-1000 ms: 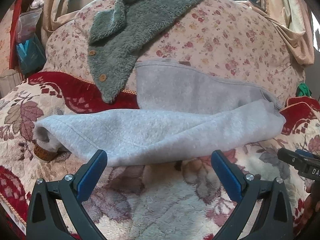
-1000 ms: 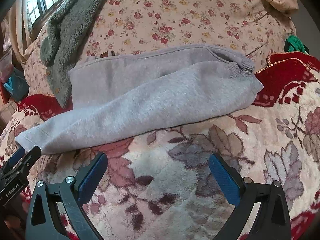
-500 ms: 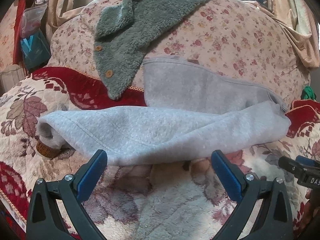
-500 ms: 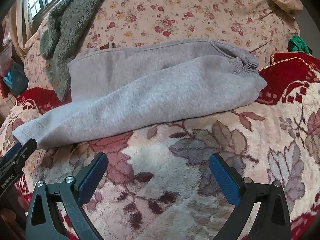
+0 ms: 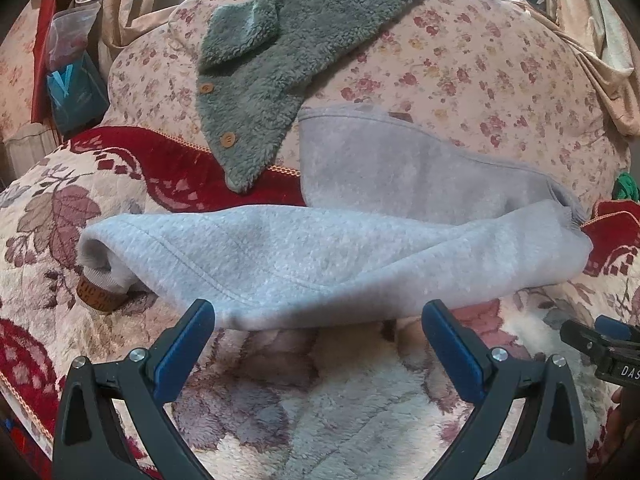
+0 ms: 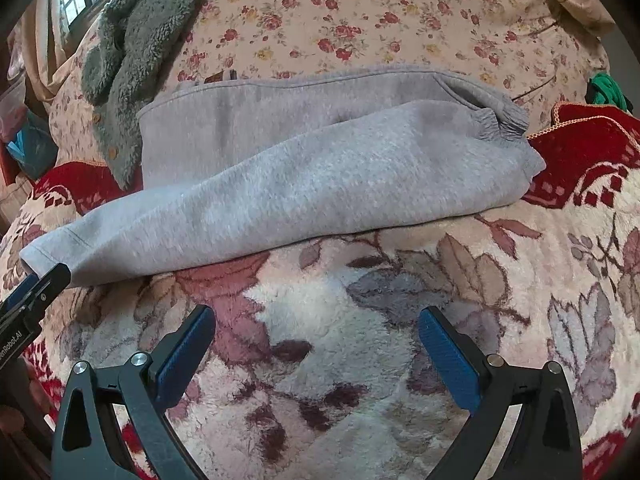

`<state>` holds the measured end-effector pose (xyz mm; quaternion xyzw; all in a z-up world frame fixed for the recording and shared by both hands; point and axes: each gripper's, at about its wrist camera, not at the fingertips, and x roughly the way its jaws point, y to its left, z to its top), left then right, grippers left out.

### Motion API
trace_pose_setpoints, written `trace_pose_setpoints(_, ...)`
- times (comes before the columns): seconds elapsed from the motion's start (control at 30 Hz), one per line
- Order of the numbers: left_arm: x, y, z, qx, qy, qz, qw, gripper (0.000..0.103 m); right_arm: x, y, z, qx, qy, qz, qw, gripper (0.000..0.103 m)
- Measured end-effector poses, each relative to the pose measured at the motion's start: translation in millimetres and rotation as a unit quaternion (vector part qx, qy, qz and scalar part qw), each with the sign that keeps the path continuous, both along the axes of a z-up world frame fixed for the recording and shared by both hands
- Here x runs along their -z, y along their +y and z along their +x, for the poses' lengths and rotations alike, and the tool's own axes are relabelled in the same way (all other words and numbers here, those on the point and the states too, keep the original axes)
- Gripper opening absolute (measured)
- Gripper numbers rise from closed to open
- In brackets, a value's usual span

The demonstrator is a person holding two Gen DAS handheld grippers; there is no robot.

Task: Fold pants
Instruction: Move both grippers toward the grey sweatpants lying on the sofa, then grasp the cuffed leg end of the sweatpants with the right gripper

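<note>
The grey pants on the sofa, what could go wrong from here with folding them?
The pants lie skewed, one leg crossing the other, so a fold now may come out crooked. The green fleece touches the far leg's edge and could snag. The plush blanket may get pinched by the open left gripper.

Grey-green fleece jacket w/ wooden buttons point(image 5: 288, 64) draped down over the pale rose-print sofa backrest point(image 5: 460, 64), its lower tip reaching the red border of the plush leaf-pattern blanket point(image 5: 328, 396) covering the seat. Same jacket at upper left in right wrist view point(image 6: 132, 56). Clear plastic bag w/ blue packet inside point(image 5: 74, 80) sits at far left beside the sofa. Beige curtain fabric point(image 5: 600, 52) hangs at right. Small bright green item point(image 6: 606, 92), too small to ID, near the blanket's red corner point(image 6: 580, 148).
</note>
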<state>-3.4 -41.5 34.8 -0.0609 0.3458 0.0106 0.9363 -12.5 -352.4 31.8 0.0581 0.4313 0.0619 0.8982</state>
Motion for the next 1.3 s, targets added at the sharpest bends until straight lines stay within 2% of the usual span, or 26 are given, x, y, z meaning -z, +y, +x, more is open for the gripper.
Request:
trace_pose_setpoints(0.27, 0, 39, 4, -0.052, 0.003, -0.027, 0.9983, 0.103, 0, -10, 16, 0.005, 0.004, 0.002, 1.0, 0.103)
trace_pose_setpoints(0.63, 4, 98, 11, -0.146, 0.002, -0.045, 0.9882, 0.103, -1, -35, 54, 0.0, 0.003, 0.014, 1.0, 0.103)
trace_pose_setpoints(0.83, 8, 100, 25, -0.154, 0.014, -0.028, 0.9875, 0.103, -18, -64, 109, -0.003, 0.001, 0.009, 1.0, 0.103)
trace_pose_setpoints(0.9, 8, 98, 30, -0.155, 0.014, -0.019, 0.9876, 0.103, -19, -74, 130, 0.003, 0.014, 0.01, 1.0, 0.103)
trace_pose_setpoints(1.07, 13, 95, 46, -0.153, 0.022, -0.007, 0.9879, 0.103, -12, -94, 177, 0.037, 0.069, 0.047, 0.996, 0.103)
trace_pose_setpoints(1.17, 17, 94, 53, -0.149, 0.03, 0.0, 0.9883, 0.103, -14, -101, 201, 0.058, 0.088, 0.039, 0.994, 0.103)
trace_pose_setpoints(1.3, 21, 95, 59, -0.148, 0.036, 0.003, 0.9883, 0.103, -28, -95, 220, 0.014, 0.081, 0.006, 0.997, 0.103)
